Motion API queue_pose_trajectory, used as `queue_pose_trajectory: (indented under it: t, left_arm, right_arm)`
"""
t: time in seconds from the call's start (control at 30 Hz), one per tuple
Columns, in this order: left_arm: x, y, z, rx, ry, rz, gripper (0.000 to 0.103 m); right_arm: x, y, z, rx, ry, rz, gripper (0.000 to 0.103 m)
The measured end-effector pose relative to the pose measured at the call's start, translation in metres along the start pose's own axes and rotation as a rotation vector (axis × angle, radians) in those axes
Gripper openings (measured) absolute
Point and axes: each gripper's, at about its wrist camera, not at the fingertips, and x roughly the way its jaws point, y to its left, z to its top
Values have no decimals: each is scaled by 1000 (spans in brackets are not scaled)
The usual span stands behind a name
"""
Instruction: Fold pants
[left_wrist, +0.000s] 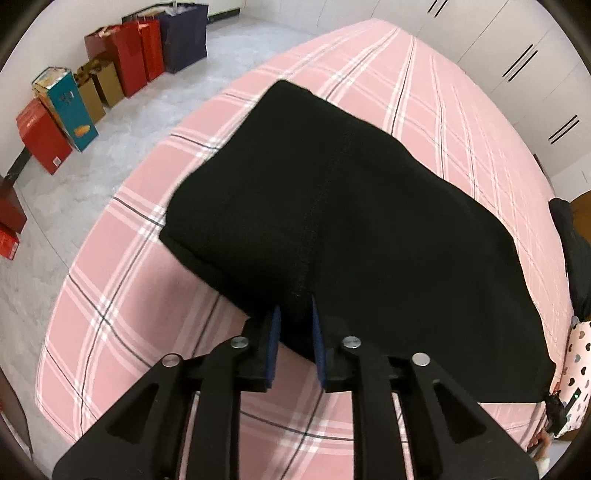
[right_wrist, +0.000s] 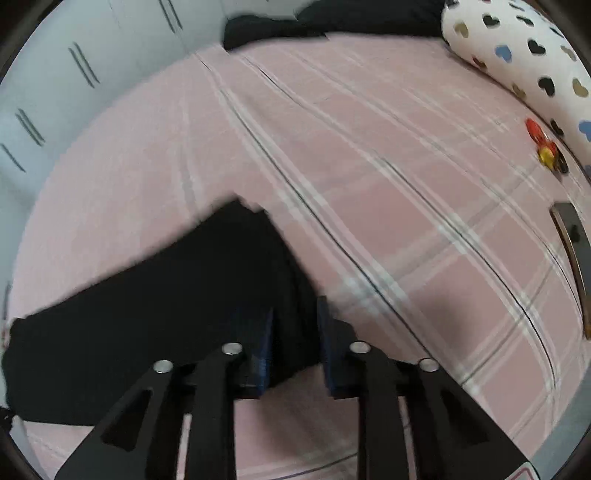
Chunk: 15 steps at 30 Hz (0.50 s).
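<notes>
Black pants (left_wrist: 332, 192) lie folded in a flat, thick bundle on the pink plaid bed (left_wrist: 129, 314). My left gripper (left_wrist: 294, 314) points down at the bundle's near edge. Its blue pads (left_wrist: 275, 332) stand a little apart, with black cloth filling the gap, and they do not visibly squeeze it. In the right wrist view the pants (right_wrist: 166, 314) spread to the left. My right gripper (right_wrist: 295, 310) straddles their right-hand edge, jaws apart, with a strip of cloth between the pads (right_wrist: 264, 332). This view is blurred.
The bed (right_wrist: 369, 166) stretches far ahead. A white heart-print pillow (right_wrist: 517, 55), a small red and yellow item (right_wrist: 543, 144) and a dark flat device (right_wrist: 572, 251) lie at the right. Dark clothing (right_wrist: 314, 22) lies at the far edge. Bags and boxes (left_wrist: 129, 55) line the floor by the wall.
</notes>
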Motion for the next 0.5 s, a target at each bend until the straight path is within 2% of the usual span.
queue_pose_trajectory:
  t: [0.03, 0.07, 0.1, 0.2, 0.27, 0.3, 0.33, 0.4, 0.43, 0.47, 0.5]
  left_arm:
    - [-3, 1, -3, -5, -9, 7, 23]
    - [-10, 2, -7, -9, -26, 28, 33]
    - [-15, 2, -10, -8, -41, 42, 39]
    - [-36, 0, -23, 5, -85, 76, 39]
    - [-51, -6, -33, 6, -107, 67, 39]
    - [-56, -10, -36, 9, -120, 54, 41]
    - [-62, -17, -39, 20, -139, 42, 44]
    - [-69, -36, -41, 52, -171, 35, 69]
    - [-70, -42, -39, 57, -179, 26, 70]
    - [-67, -52, -36, 61, -184, 1, 71]
    - [-61, -60, -33, 62, -184, -5, 70]
  right_arm:
    - [-10, -2, -1, 24, -10, -3, 42]
    - [-20, -2, -8, 52, -27, -13, 48]
    - [-29, -1, -12, 67, -47, -23, 48]
    - [-53, 7, -38, 71, -69, 2, 49]
    - [-61, 15, -60, 80, -46, 49, 68]
    - [-65, 20, -69, 87, -41, 64, 70]
    - [-67, 24, -79, 94, -38, 83, 70]
    - [-70, 43, -97, 66, -40, 144, 70]
    - [-75, 64, -102, 14, -46, 207, 63]
    - [-78, 89, -102, -46, -39, 253, 51]
    - [-79, 106, -101, -81, -26, 287, 49]
